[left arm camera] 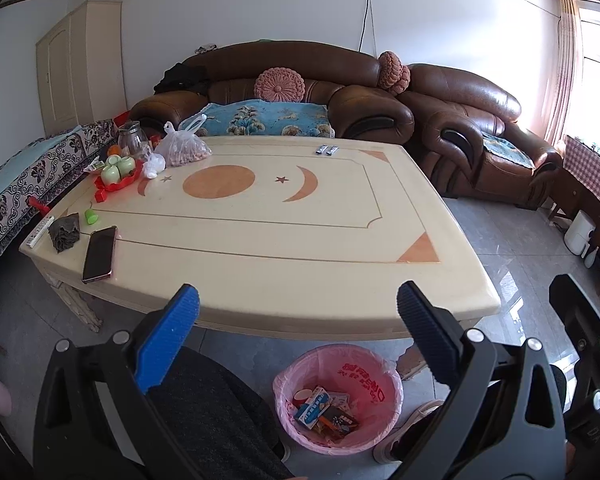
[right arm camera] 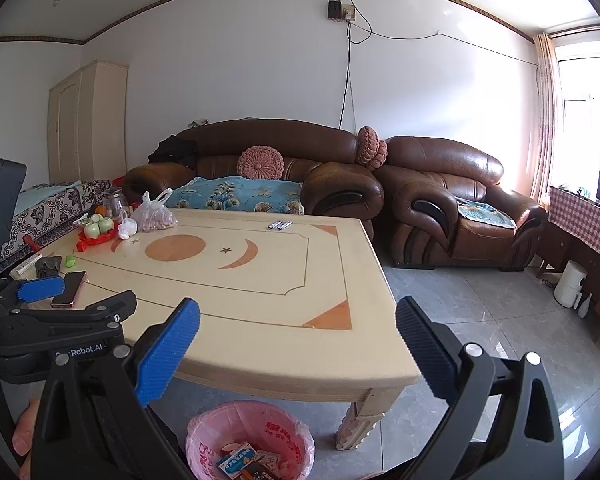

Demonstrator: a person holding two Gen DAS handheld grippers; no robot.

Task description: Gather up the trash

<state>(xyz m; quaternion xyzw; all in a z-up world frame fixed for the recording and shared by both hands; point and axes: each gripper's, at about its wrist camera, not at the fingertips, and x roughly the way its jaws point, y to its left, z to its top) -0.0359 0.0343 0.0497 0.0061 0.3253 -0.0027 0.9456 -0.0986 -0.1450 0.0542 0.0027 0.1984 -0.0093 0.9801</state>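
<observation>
On the left part of the table [left arm camera: 260, 240] lie a phone [left arm camera: 99, 249] and a red tray [left arm camera: 118, 182]. Both the left gripper [left arm camera: 298, 336] and the right gripper [right arm camera: 298, 340] hang wide apart, empty. Below the table's near edge stands the pink bin [left arm camera: 336, 396], with wrappers [left arm camera: 326, 412] inside it.

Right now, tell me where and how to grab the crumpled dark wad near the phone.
Take the crumpled dark wad by its raised upper peak, coming down from above with the left gripper, which is open and empty. It stands up in a bunched heap on the table, so the jaws can probably close across its top. Keep clear of the phone beside it.
</observation>
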